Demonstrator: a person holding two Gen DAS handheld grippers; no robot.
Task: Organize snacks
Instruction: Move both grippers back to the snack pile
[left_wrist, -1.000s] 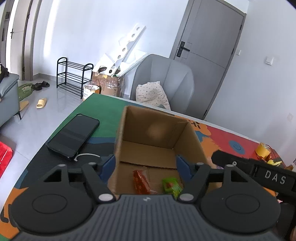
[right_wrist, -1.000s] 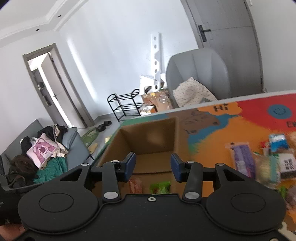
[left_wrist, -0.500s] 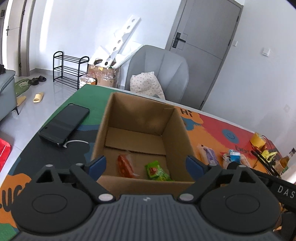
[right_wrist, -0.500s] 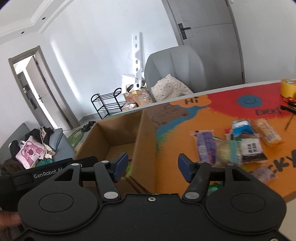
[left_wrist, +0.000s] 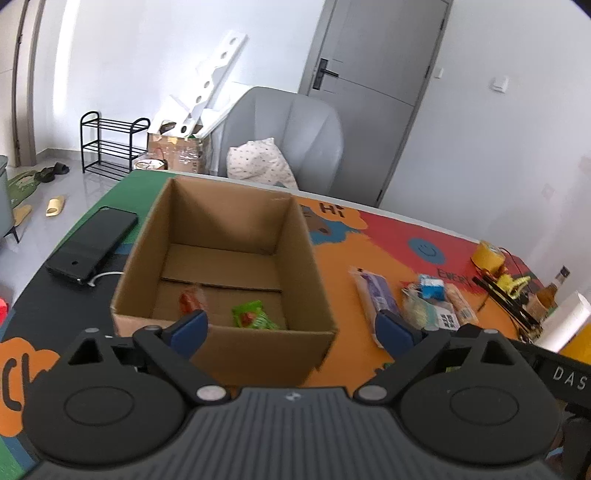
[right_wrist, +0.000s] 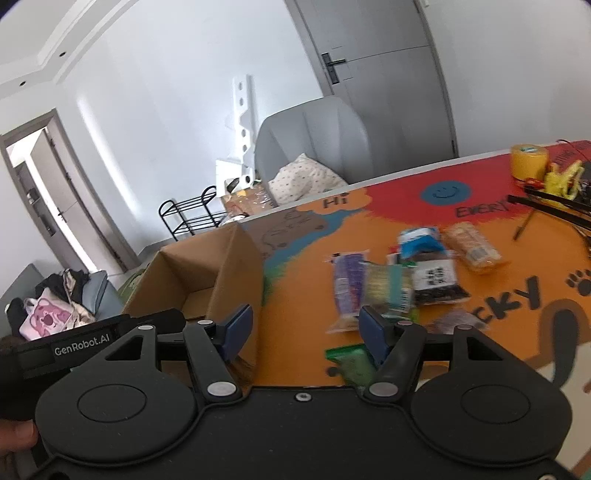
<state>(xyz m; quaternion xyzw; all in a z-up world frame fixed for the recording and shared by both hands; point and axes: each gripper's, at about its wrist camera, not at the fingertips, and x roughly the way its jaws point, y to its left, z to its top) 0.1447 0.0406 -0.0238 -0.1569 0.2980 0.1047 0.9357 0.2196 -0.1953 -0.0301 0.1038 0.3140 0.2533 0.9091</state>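
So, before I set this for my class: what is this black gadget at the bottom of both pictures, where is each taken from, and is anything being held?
Each picture comes from a camera on a hand-held two-finger gripper; a person carries one in each hand. The left gripper faces the cardboard box, which holds a red packet and a green packet; its jaws are opening, holding nothing. The right gripper, open and empty, faces loose snacks on the colourful mat.

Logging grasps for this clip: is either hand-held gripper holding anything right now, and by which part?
Nothing is held. The left hand-held gripper is opening with nothing between its jaws; the right hand-held gripper is open and empty.
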